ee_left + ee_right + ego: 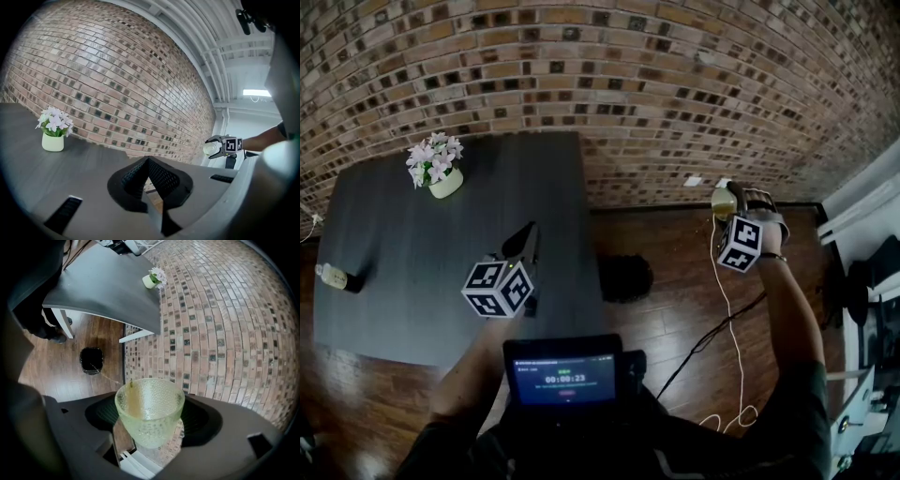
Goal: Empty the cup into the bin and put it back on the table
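A pale green, dimpled glass cup sits between the jaws of my right gripper, which is shut on it. The cup's mouth faces the brick wall, and a brownish streak runs down its inner wall. In the head view the right gripper holds the cup over the wooden floor, well right of the table. The black bin stands on the floor by the table's right edge; the right gripper view shows the bin far off, left of the cup. My left gripper hovers over the dark table, shut and holding nothing.
A white pot of pale flowers stands at the table's far side, and a small bottle lies near its left edge. A brick wall runs behind. A white cable trails across the floor. White furniture stands at the right.
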`<state>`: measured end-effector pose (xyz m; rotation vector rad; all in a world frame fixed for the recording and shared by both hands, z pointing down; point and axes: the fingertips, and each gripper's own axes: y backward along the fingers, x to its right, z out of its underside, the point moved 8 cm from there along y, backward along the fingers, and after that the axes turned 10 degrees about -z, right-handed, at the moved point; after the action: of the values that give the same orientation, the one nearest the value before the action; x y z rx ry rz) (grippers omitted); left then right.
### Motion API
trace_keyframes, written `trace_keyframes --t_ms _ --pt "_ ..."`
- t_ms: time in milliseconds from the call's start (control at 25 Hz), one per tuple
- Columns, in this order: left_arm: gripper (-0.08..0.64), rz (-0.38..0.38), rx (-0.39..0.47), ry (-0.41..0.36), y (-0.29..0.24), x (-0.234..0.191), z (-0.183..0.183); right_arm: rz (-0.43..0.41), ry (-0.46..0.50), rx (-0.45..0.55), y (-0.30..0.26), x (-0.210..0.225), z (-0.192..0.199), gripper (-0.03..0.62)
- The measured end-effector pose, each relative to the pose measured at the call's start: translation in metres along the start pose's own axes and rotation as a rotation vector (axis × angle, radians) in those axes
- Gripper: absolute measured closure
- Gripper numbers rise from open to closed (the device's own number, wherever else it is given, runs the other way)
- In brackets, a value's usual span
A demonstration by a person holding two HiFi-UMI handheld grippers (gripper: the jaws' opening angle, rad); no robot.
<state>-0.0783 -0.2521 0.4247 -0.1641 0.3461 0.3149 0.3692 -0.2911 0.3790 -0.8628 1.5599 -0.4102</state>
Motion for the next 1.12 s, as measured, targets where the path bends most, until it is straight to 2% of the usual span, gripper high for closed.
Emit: trace_keyframes --t_ms 160,560,840,920,1120 --pt "0.56 0.005 0.004 0.012 0.0 0.0 -0.001 0.004 -0.011 0.03 0.009 0.006 -0.011 0.201" --pt "0.56 -0.005 0.0 0.006 0.002 -0.005 -0.001 -0.003 -0.013 -0.001 -0.008 0.003 -0.003 0.202" --pt "0.56 -0.013 0.008 0.005 0.004 -0.011 -0.003 -0.01 -0.015 0.024 -0.007 0.006 -0.016 0.202" --pt "0.56 -0.017 0.009 0.007 0.006 -0.013 -0.003 -0.024 -0.046 0.044 -0.007 0.005 -0.02 0.202" --pt "0.56 -0.018 0.012 0.006 0.008 -0.015 -0.004 -0.058 -0.233 0.133 -0.003 0.01 -0.018 0.202"
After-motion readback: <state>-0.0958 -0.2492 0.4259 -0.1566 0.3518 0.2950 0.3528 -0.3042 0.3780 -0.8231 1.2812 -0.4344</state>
